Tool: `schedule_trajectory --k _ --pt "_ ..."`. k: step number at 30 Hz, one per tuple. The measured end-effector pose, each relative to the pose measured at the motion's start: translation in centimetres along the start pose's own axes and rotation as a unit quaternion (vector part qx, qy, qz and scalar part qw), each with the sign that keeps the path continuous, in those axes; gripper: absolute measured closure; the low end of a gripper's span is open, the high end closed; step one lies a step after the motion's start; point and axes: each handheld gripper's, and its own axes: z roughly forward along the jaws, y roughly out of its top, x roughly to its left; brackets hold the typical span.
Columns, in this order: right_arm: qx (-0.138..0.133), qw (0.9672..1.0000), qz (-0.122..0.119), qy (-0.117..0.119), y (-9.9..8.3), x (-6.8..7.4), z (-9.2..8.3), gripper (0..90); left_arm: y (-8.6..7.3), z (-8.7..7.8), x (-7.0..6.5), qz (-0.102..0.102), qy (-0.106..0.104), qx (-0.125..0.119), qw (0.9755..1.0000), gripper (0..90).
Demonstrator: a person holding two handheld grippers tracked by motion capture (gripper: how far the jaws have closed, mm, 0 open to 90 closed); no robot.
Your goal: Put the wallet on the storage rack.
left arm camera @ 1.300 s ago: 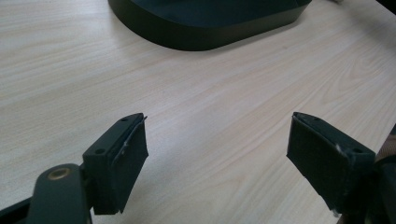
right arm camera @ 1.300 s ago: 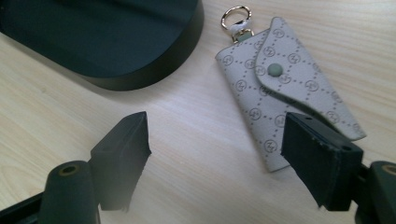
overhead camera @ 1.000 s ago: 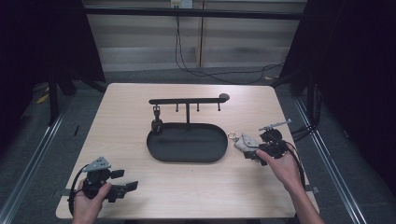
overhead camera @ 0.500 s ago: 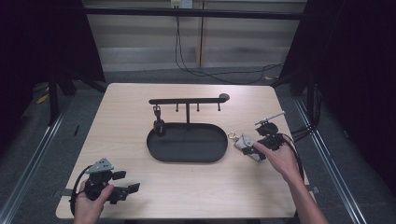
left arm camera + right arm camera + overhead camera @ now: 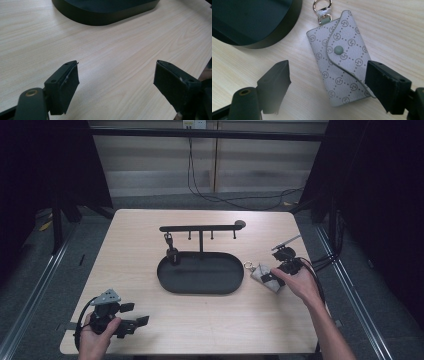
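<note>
The key pouch (image 5: 342, 60) lies flat on the surface (image 5: 150, 245) just right of the black tray (image 5: 200, 287). It looks light and soft; gripping across its body seems best. Right gripper (image 5: 327, 82) jaws straddle it, wide; left gripper (image 5: 116, 82) jaws wide, empty.

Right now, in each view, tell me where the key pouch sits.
High view: the pouch lies on the table right of the black tray, under the right gripper.
Left gripper view: not in it; the tray runs along the top.
Right gripper view: the pouch lies centre, between the open jaws.
Shared landmark: the tray.
</note>
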Motion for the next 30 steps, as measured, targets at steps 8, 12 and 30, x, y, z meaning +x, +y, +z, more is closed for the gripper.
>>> schedule_trajectory --k 8,12,30 --pt "0.037 0.9991 -0.011 -0.016 1.0 -0.1 1.2 17.7 0.0 0.0 0.0 0.0 0.0 0.0 1.0 19.9" --pt "0.038 0.999 -0.013 -0.019 1.5 -0.3 1.4 17.5 0.0 -0.1 0.1 -0.001 0.0 0.0 1.0 19.9" --pt "0.079 0.9961 -0.018 -0.035 2.0 -1.3 4.2 17.4 0.0 0.1 0.1 -0.003 -0.005 0.006 1.0 19.9"
